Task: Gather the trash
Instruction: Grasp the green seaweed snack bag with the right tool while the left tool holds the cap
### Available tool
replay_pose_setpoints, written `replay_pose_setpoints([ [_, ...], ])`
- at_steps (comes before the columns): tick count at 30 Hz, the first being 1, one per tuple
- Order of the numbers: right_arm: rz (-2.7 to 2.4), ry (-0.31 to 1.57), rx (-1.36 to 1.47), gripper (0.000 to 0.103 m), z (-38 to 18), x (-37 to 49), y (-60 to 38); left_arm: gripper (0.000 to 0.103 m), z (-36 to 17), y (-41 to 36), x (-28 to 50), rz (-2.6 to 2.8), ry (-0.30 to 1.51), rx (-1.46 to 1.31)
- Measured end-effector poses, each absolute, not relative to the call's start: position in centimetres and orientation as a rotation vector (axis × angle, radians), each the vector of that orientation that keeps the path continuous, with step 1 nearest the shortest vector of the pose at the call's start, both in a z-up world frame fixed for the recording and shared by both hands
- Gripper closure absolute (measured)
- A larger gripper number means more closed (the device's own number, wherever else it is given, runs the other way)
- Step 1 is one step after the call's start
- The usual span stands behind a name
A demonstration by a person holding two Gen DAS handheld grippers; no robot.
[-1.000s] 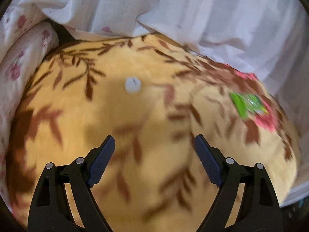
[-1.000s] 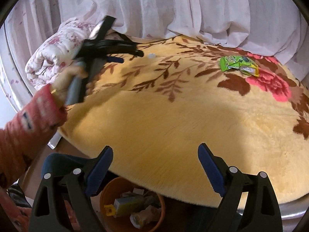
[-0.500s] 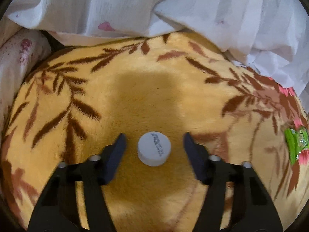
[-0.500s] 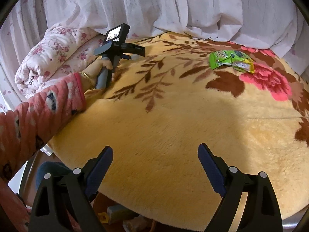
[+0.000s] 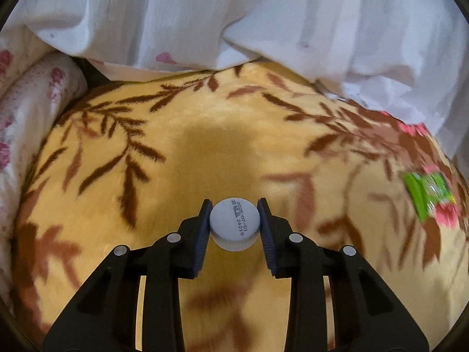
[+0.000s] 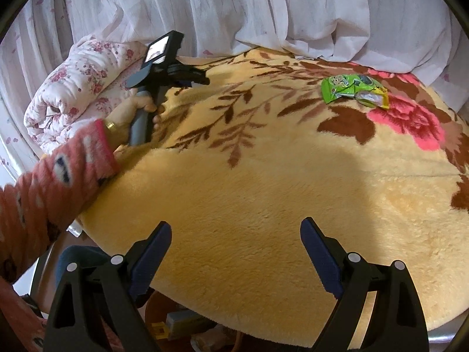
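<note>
A white bottle cap [image 5: 234,223] sits clamped between the pads of the left gripper [image 5: 234,220], just above the yellow flowered blanket [image 5: 205,152]. The right gripper [image 6: 236,243] hangs wide apart, holding nothing, well short of a green wrapper [image 6: 351,89] lying on the blanket.

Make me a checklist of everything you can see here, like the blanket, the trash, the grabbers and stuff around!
Surface: yellow plush blanket with brown leaves and pink flowers.
Job's things: white bottle cap with printed date, pinched between the fingers; green snack wrapper lying on the blanket near the pink flower.
Clutter: trash in a container below the blanket's edge, mostly hidden.
Grippers: left gripper shut on the cap; right gripper open, holding nothing.
Cables: nothing seen.
Surroundings: white curtain behind; rolled floral quilt at the left.
</note>
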State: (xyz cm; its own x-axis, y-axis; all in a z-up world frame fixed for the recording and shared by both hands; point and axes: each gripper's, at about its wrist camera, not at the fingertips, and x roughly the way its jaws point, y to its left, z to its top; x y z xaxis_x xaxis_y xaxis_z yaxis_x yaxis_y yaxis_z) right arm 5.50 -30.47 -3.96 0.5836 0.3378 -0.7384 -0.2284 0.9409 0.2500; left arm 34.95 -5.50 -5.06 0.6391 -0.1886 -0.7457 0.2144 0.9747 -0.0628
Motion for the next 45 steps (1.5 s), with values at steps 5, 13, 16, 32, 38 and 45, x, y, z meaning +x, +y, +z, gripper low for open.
replay_pose_setpoints([
  [5,0.319,0.867,0.138,0.015,-3.1,5.1,-30.5,0.072,-3.2,-5.5,28.9,-0.272,0.822,0.061],
  [13,0.243,0.844,0.181,0.015,-2.1,6.6,-32.1,0.072,-1.5,-5.3,18.2,-0.351,0.785,0.088],
  [16,0.194,0.841,0.221,0.015,-2.0,8.1,-33.4,0.072,-1.1,-4.6,15.2,-0.364,0.766,0.083],
  [32,-0.03,0.857,0.606,0.015,-6.5,25.5,-42.2,0.072,-1.4,-2.7,9.8,-0.384,0.759,0.041],
  [38,-0.17,0.891,0.75,0.015,-8.9,31.2,-44.8,0.072,-1.8,-2.7,10.0,-0.389,0.77,0.034],
  [45,-0.308,0.926,0.731,0.019,-9.8,34.8,-45.5,0.072,-2.5,-2.5,10.8,-0.388,0.791,0.025],
])
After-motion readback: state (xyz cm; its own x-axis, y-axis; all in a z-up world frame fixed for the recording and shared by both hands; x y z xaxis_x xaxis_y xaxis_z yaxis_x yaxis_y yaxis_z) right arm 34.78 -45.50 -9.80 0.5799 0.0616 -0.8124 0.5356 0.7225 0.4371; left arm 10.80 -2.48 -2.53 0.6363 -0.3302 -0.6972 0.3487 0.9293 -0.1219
